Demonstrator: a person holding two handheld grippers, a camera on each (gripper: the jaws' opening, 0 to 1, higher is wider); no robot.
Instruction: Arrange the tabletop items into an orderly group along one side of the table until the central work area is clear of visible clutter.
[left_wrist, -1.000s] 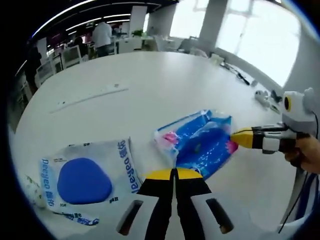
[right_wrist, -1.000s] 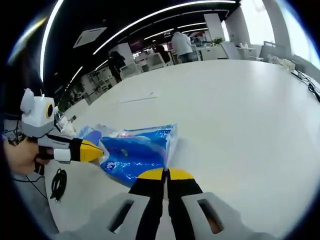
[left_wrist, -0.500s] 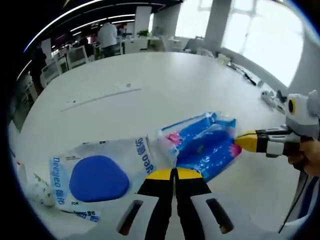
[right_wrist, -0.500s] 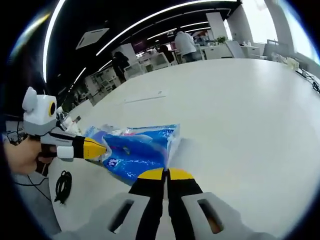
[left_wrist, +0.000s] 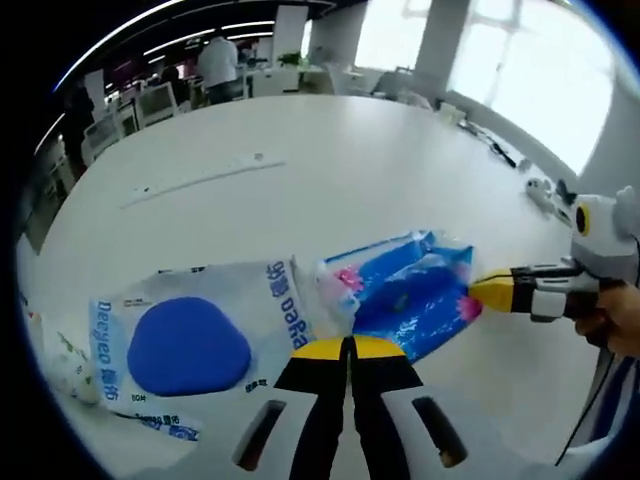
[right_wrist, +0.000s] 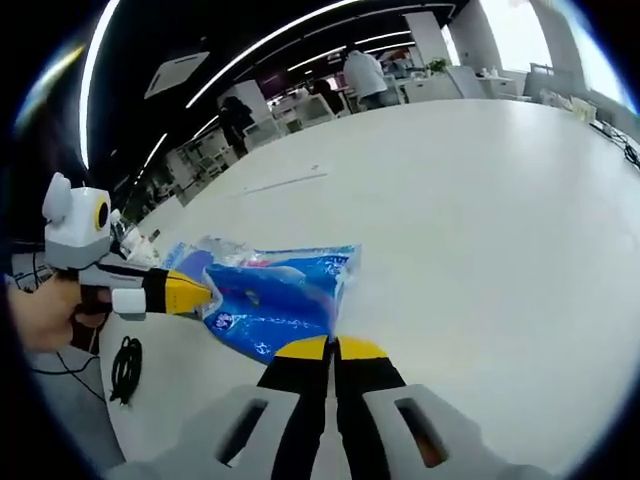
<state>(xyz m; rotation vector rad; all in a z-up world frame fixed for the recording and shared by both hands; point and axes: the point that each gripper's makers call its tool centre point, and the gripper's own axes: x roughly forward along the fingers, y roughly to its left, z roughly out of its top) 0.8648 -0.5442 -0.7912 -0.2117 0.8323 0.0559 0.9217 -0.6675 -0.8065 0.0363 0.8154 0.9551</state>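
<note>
Your left gripper (left_wrist: 348, 345) has its jaws closed on the near edge of the blue pack (left_wrist: 410, 290), and the right gripper (left_wrist: 490, 292) pinches the same pack's far corner at 3 o'clock, likely so it slides flat. The pack sits touching the white pouch (left_wrist: 190, 340) at 9 o'clock near the desk (left_wrist: 330, 170) edge, so you're grouping them.

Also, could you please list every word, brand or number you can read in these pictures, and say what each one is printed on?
"Deeyeo", twice, along two edges of the white packet with the blue oval.
Small print near that packet's lower edge: too small to read.
Blue packet: its printing, including a white label in the right gripper view, is too blurred to read.
</note>
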